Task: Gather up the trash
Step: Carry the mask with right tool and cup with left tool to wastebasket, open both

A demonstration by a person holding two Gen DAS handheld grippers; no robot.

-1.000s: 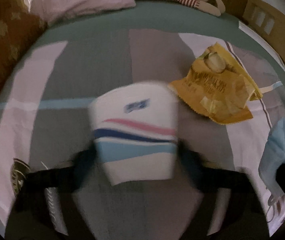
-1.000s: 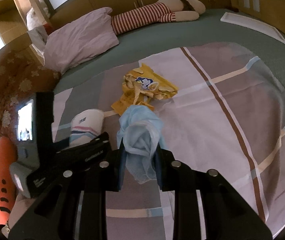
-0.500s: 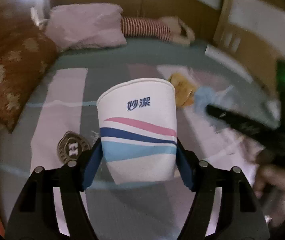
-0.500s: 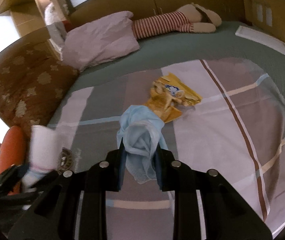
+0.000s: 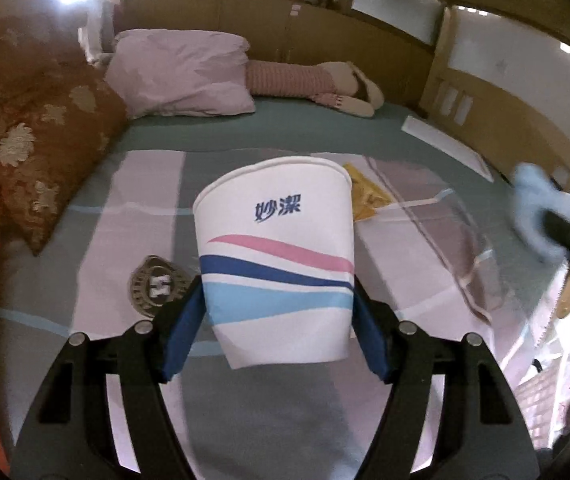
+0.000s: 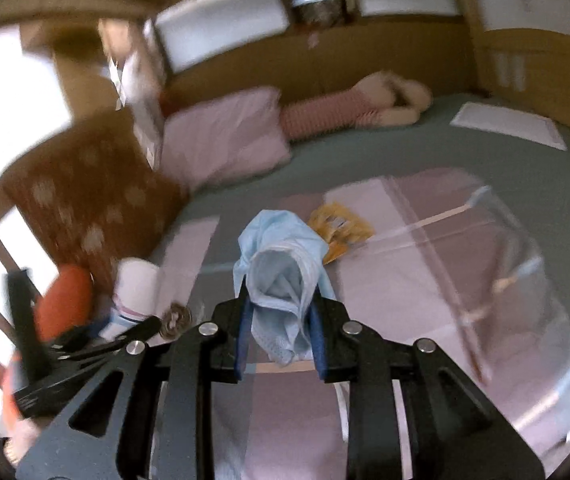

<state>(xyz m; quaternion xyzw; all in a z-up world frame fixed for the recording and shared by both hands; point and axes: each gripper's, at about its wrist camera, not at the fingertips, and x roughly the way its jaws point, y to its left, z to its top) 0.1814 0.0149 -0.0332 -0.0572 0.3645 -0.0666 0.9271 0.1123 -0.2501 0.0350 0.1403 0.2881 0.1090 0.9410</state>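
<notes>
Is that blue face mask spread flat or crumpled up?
Crumpled: the blue face mask hangs bunched in folds between the right gripper pads.

wrapper on bed, behind cup

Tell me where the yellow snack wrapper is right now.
The yellow snack wrapper lies on the striped bedspread, mid-bed; in the right wrist view it sits just right of and behind the held blue face mask.
</notes>
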